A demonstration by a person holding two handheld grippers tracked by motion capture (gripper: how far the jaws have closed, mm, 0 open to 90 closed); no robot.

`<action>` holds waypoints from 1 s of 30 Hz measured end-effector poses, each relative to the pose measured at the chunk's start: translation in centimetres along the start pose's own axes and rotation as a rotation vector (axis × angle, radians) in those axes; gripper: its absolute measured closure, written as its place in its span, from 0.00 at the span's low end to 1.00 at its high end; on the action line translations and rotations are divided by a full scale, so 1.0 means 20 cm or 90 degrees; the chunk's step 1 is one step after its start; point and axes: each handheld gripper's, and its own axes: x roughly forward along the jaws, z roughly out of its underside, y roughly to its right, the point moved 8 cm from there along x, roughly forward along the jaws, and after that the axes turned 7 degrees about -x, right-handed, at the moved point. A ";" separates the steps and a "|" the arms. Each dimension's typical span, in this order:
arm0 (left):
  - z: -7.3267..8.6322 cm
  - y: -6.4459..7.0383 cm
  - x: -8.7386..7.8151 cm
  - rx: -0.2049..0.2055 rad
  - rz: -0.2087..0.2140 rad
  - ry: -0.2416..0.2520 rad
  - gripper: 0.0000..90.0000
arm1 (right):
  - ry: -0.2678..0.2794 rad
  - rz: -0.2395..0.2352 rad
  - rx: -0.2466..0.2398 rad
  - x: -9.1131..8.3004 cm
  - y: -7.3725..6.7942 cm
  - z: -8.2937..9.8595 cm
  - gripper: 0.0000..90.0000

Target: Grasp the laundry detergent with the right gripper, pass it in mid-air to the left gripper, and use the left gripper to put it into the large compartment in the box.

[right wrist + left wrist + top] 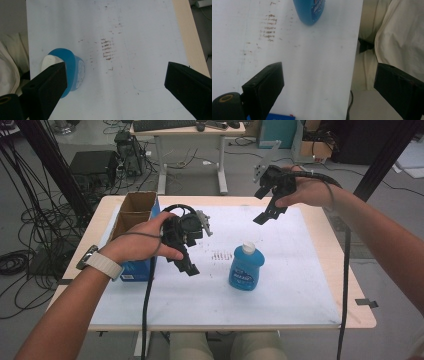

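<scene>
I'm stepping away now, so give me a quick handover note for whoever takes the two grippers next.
Left gripper: open, empty, held above the white mat just left of the blue bottle.
Right gripper: open, empty, raised over the mat's far side.
Blue bottle: upright near the mat's middle, white cap on, untouched.
Cardboard box: open, at the table's left edge.
Done: nothing gripped.
Left: probably close in on the bottle.

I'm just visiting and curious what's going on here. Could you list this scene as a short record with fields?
Worker: a person with a gripper in each hand
Left gripper: open, held above the mat, holding nothing
Right gripper: open, raised over the mat's far side, holding nothing
Bottle: blue, white cap, upright between the grippers
Surface: white mat, brown smudges
Box: open cardboard, left edge
</scene>
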 end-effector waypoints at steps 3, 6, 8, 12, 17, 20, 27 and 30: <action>0.00 0.00 0.00 0.002 0.001 0.000 0.11 | 0.002 0.004 -0.009 -0.01 -0.01 0.00 0.05; 0.00 0.00 0.00 0.003 0.000 0.000 0.11 | 0.000 0.003 -0.003 -0.02 -0.03 0.00 0.05; 0.00 0.00 0.00 0.002 -0.001 0.001 0.11 | 0.001 0.004 -0.003 -0.03 -0.04 0.00 0.05; 0.00 0.01 0.00 0.005 -0.001 0.002 0.11 | 0.000 0.005 -0.005 -0.05 -0.07 0.00 0.05; 0.00 0.01 0.00 0.002 -0.001 0.001 0.11 | 0.008 0.002 -0.006 -0.06 -0.11 0.01 0.05; 0.01 0.01 0.00 0.000 -0.002 0.003 0.11 | 0.009 0.005 -0.002 -0.07 -0.12 0.02 0.05; 0.01 0.01 -0.01 0.000 -0.008 0.003 0.11 | 0.008 0.004 0.012 -0.09 -0.17 0.03 0.06; 0.01 0.01 -0.01 0.001 -0.008 0.002 0.11 | 0.005 0.001 0.015 -0.09 -0.19 0.04 0.06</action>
